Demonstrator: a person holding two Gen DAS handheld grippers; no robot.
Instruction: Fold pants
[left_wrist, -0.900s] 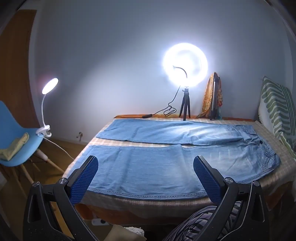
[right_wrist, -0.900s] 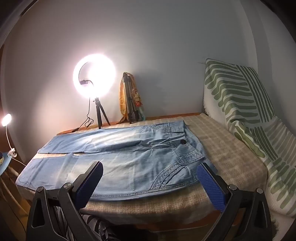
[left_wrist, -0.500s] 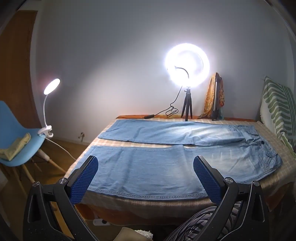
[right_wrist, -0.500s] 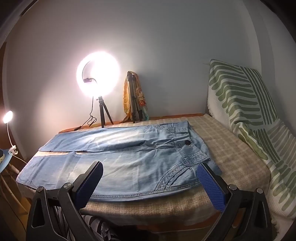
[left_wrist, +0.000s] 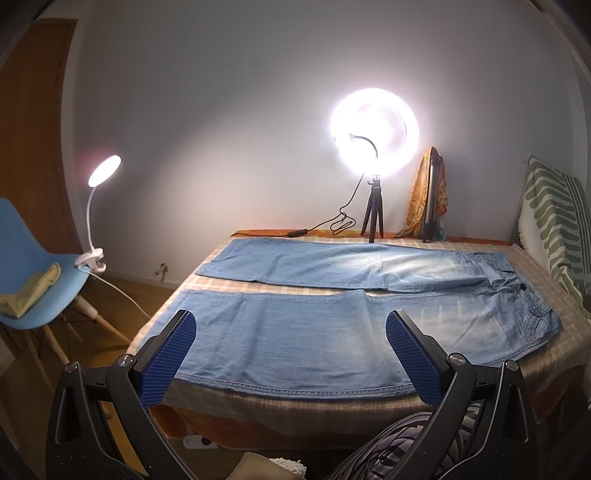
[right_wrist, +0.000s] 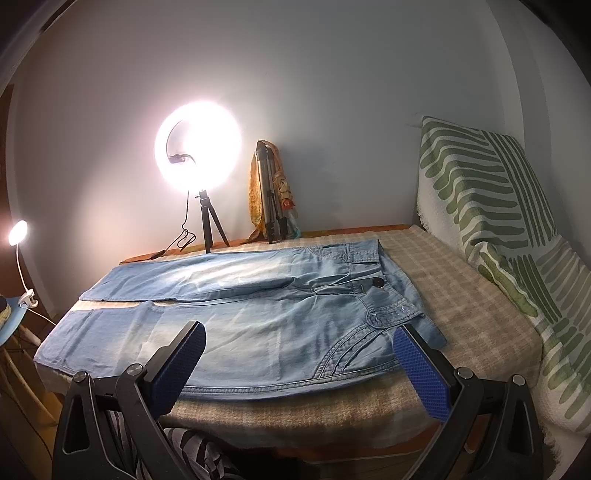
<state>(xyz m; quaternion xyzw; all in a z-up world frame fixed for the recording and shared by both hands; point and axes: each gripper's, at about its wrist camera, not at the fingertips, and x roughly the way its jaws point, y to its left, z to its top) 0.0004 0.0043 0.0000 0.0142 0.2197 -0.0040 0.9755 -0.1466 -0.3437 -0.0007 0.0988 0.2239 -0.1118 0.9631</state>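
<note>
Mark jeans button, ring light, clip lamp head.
jeans button (right_wrist: 377, 282), right wrist view, centre of the dark button.
ring light (left_wrist: 375, 133), left wrist view, middle of the glowing ring.
clip lamp head (left_wrist: 104, 170), left wrist view, lit face.

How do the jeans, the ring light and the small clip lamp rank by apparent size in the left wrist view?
1. jeans, nearest, so partly flattered
2. ring light
3. clip lamp
</note>
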